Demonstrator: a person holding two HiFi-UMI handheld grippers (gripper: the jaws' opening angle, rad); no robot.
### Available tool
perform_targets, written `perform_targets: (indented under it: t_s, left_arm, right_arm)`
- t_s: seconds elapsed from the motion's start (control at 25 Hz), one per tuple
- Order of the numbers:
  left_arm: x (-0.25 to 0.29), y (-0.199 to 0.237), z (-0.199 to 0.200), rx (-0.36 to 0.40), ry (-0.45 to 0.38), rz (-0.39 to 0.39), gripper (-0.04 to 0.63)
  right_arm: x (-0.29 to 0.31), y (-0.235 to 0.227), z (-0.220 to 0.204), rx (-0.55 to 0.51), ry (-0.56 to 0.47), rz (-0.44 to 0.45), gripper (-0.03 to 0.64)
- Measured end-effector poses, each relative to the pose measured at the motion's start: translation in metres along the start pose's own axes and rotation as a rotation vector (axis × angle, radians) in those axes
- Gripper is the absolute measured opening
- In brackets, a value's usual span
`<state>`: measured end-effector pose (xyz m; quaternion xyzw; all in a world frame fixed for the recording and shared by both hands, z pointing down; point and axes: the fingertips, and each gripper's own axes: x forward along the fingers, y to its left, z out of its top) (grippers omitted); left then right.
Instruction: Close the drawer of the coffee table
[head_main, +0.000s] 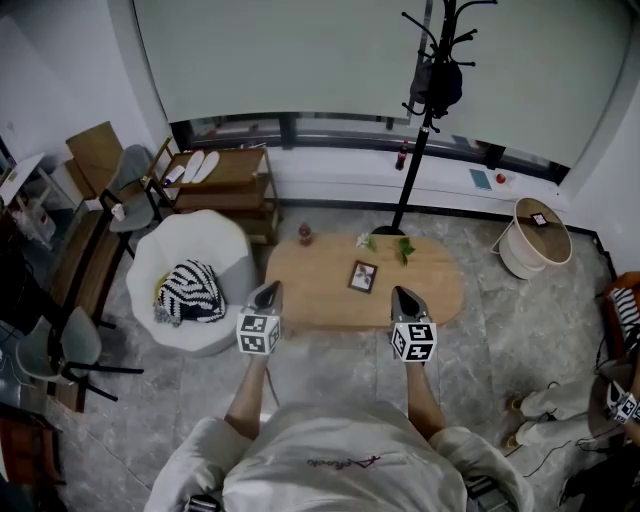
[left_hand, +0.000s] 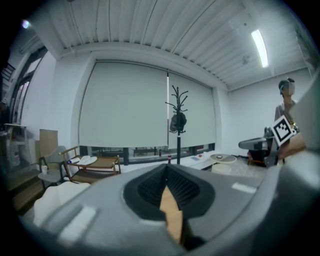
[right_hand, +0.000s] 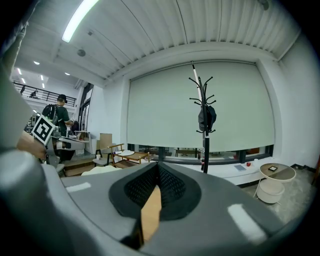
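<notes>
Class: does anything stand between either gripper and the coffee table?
Nothing visible does. The left gripper and right gripper, both shut, hover at the coffee table's near edge; the small picture frame sits farther back. No drawer shows.

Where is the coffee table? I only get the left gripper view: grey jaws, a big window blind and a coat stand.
Observer: The head view shows it. An oval wooden coffee table lies right ahead of the left gripper and the right gripper.
Operator: Is anything lying on it?
Observer: A small dark picture frame sits near the middle of the top.
Operator: Is the right gripper holding something?
Observer: No. The right gripper view shows its jaws shut together with nothing between them.
</notes>
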<state>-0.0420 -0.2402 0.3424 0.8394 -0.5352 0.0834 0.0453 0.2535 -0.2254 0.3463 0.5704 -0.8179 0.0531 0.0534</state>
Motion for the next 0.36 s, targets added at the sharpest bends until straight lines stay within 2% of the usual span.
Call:
perform_targets:
  t_s: [0.36]
  left_arm:
    - [0.0039,-0.002,0.0031,0.0,-0.004,0.004,0.002]
  right_arm:
    - [0.0029,-0.0023,-0.0002,0.009,0.0,0.009,0.005]
